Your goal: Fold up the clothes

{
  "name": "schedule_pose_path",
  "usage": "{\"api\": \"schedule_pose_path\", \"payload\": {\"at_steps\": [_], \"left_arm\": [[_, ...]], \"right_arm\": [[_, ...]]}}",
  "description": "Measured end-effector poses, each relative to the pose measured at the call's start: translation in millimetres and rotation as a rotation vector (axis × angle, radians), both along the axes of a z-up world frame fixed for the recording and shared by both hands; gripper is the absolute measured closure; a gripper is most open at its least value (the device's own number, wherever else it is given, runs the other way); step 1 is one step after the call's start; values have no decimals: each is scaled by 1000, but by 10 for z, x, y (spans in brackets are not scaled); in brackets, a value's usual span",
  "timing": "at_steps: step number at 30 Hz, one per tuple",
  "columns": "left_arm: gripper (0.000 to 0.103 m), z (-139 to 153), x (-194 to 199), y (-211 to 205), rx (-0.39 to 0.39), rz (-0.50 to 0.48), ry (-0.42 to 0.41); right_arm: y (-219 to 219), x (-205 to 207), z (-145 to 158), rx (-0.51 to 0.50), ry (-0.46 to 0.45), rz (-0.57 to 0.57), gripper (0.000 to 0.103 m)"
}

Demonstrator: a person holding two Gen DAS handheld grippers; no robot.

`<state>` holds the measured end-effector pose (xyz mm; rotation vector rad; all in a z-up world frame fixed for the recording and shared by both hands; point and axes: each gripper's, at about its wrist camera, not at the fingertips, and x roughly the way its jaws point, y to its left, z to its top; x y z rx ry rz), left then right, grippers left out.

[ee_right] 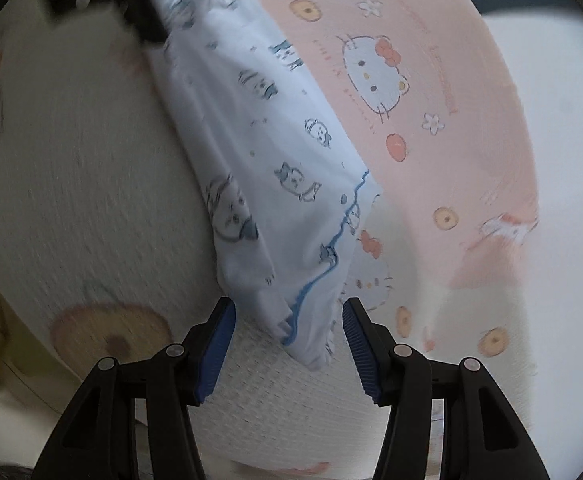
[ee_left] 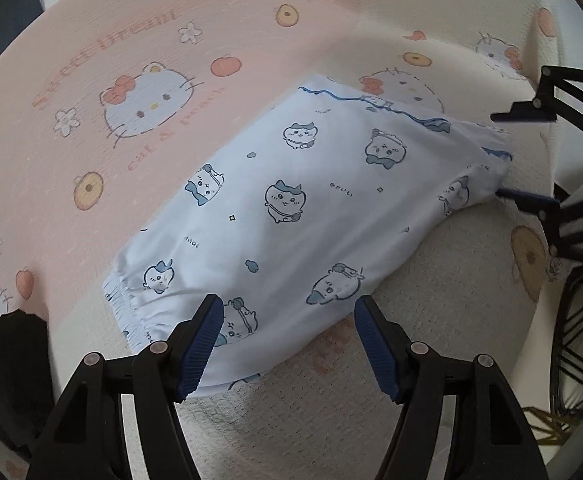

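Left edge of your left wrist view: a dark cloth heap (ee_left: 15,344) sits apart, not in play. The pale blue printed garment (ee_left: 291,216) lies partly folded on the cat-print bed cover (ee_left: 131,60), long axis running from the elastic end at your left gripper (ee_left: 287,312) up and right to the blue-trimmed end.

Left gripper: jaws spread, nothing pinched. The elastic end lies right under them, its corner below the left pad (ee_left: 201,352); whether that pad touches the cloth can't be told.

Right side of that view: your right gripper reaches in at the far trimmed end, one finger tip at the fabric's edge.

Right wrist view, blurred: right gripper (ee_right: 289,324) jaws released, grasping nothing. The trimmed corner of the garment points down between the pads (ee_right: 215,356), just ahead of them.

Judgement: each hand is nearest its own end, so the next fold turns on closing along that diagonal axis, one end to each hand
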<state>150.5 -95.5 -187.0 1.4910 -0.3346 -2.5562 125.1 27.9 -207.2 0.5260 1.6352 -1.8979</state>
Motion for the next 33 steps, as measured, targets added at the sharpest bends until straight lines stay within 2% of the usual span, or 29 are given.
{"api": "schedule_pose_path", "payload": {"at_steps": [5,7,10,15,21,25,33], "left_arm": [[37,-62,-17,64,-93,-41,-15],[37,-97,-18,157,-166,-92,-11],[37,-170,-25,300,-243,-181,-19],[37,-285,-17,501,-320,-302,-47],[37,-470,86,617,-514,-418,-33],[37,-526,190,600,-621,-471,-24],[37,-535,-17,703,-607,-407,34]], "right_arm": [[30,108,-244,152,197,117,48],[19,126,-312,179,227,152,48],[-5,120,-330,180,247,178,48],[-44,63,-306,163,228,174,48],[11,26,-284,116,227,131,48],[81,30,-310,141,243,132,48],[-7,47,-300,148,253,155,48]]}}
